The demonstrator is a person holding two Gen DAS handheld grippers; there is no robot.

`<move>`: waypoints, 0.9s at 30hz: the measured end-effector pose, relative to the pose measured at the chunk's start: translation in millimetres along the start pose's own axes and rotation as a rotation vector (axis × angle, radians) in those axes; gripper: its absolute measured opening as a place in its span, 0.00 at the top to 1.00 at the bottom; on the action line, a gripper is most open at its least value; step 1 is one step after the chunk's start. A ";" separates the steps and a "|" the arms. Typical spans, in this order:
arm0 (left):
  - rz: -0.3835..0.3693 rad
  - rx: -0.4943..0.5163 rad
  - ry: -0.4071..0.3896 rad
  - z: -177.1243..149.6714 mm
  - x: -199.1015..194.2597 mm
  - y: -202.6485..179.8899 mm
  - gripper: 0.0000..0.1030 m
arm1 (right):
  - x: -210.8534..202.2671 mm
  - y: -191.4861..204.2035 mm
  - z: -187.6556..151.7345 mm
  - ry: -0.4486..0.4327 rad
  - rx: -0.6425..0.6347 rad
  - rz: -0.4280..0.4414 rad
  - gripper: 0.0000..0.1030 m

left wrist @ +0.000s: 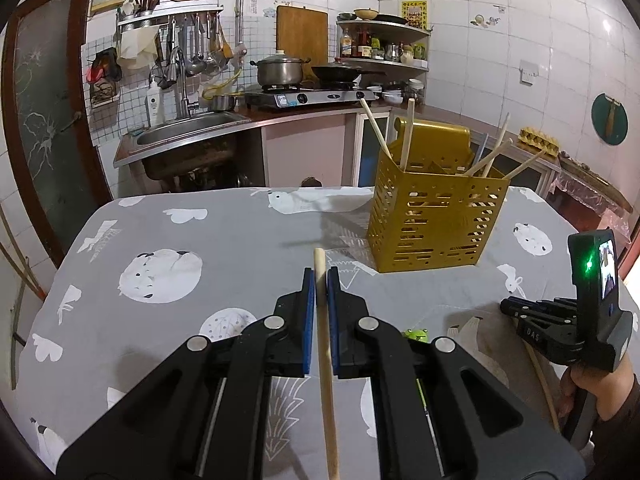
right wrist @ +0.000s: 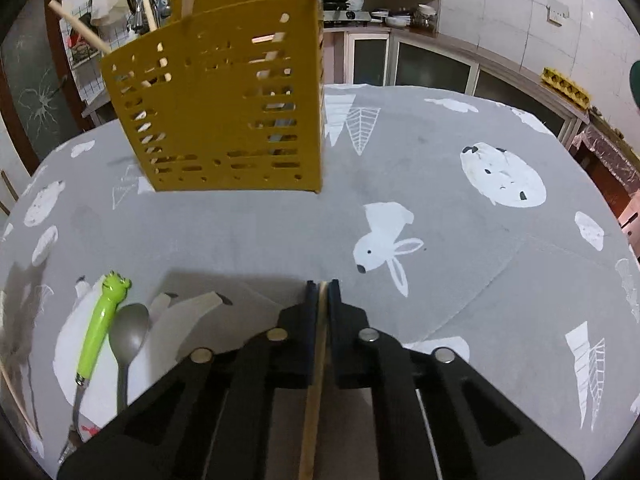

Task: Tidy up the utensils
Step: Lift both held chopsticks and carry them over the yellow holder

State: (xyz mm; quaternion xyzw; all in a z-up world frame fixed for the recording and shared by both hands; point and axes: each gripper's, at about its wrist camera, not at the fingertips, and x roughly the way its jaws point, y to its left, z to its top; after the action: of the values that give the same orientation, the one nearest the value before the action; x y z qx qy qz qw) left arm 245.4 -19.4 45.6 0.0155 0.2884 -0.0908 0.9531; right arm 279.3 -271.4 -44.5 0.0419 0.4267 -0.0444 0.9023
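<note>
The left gripper (left wrist: pixel 321 276) is clenched on a pale wooden chopstick (left wrist: pixel 326 360) whose long axis runs along the fingers toward twelve o'clock. The yellow perforated metal utensil holder (left wrist: pixel 434 220), standing on the grey patterned tablecloth (left wrist: pixel 224 248), lies at about one o'clock. The right gripper (right wrist: pixel 322 286) clamps a second wooden chopstick (right wrist: pixel 314 392); from it the holder sits near eleven o'clock and looks nearer.

One yellow utensil holder (left wrist: pixel 432 224), seven chopsticks (left wrist: pixel 322 320), one metal spoon (right wrist: pixel 128 340), one green-handled utensil (right wrist: pixel 100 320).
</note>
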 end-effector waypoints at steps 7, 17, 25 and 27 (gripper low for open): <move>-0.001 -0.013 -0.020 0.6 -10.7 0.4 0.95 | -38.0 -7.3 -1.9 -0.120 0.029 0.054 0.95; 0.003 -0.002 -0.096 -0.2 -44.9 -3.3 0.95 | -141.1 -14.9 -11.9 -0.421 0.042 0.127 0.95; 0.003 -0.010 -0.148 -1.8 -71.0 -4.5 0.95 | -191.2 -8.7 -35.6 -0.615 0.008 0.110 0.95; 0.000 -0.017 -0.157 -0.6 -75.4 -3.4 0.95 | -199.3 -7.5 -40.7 -0.651 0.004 0.105 0.95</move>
State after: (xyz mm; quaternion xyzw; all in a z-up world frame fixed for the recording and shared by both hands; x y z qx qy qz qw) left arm 182.8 -10.3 86.8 0.0004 0.2132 -0.0893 0.9729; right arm 121.3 -265.4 83.7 0.0492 0.1132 -0.0097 0.9923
